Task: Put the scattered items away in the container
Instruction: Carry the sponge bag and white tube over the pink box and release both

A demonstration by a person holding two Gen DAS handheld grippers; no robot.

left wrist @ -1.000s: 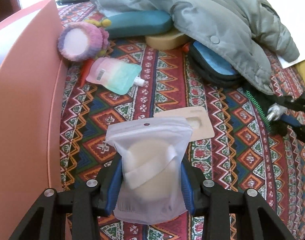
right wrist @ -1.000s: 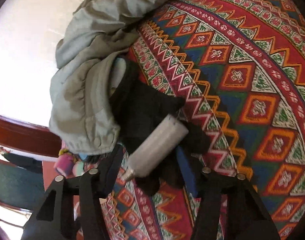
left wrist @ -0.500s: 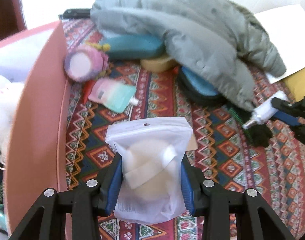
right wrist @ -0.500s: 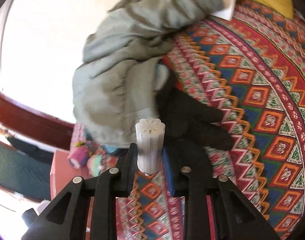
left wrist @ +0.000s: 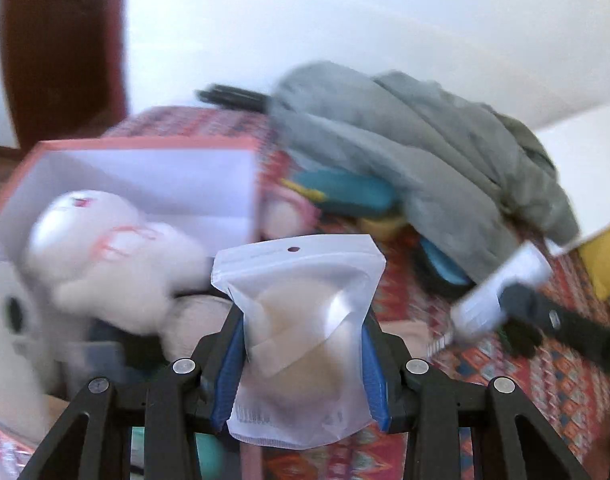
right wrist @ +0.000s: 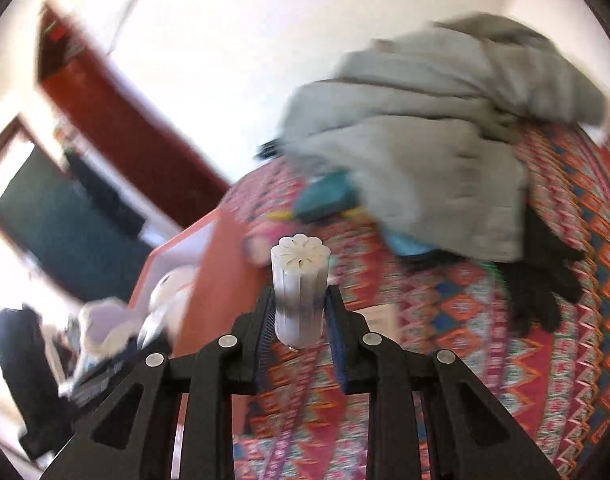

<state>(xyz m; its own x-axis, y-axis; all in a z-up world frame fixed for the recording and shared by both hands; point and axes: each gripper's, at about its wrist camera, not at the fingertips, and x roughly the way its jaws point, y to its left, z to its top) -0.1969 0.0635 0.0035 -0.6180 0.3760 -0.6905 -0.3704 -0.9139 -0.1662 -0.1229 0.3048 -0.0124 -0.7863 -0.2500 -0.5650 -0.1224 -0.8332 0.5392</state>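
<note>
My left gripper (left wrist: 301,344) clamps the white pouch (left wrist: 301,340) upright at lower centre and my right gripper (right wrist: 301,312) pinches the ribbed tube (right wrist: 301,284) by its sides, so I judge both can drop cleanly into the pink box (left wrist: 137,148) at the left.

Left wrist cam sits right behind the left claw (left wrist: 303,344) and looks forward, slightly down, over the pink box (left wrist: 145,148) toward the white wall, with the patterned surface (left wrist: 545,368) off to its right. Right wrist cam rides behind the right claw (right wrist: 301,320), tilted sideways so everything leans, facing that wall from farther right. Both catch the grey jacket (left wrist: 425,152) (right wrist: 445,120), the box (right wrist: 221,280) and the surface (right wrist: 505,360), and the left view even sees the right claw (left wrist: 517,300) at its right edge. Both are blurry
</note>
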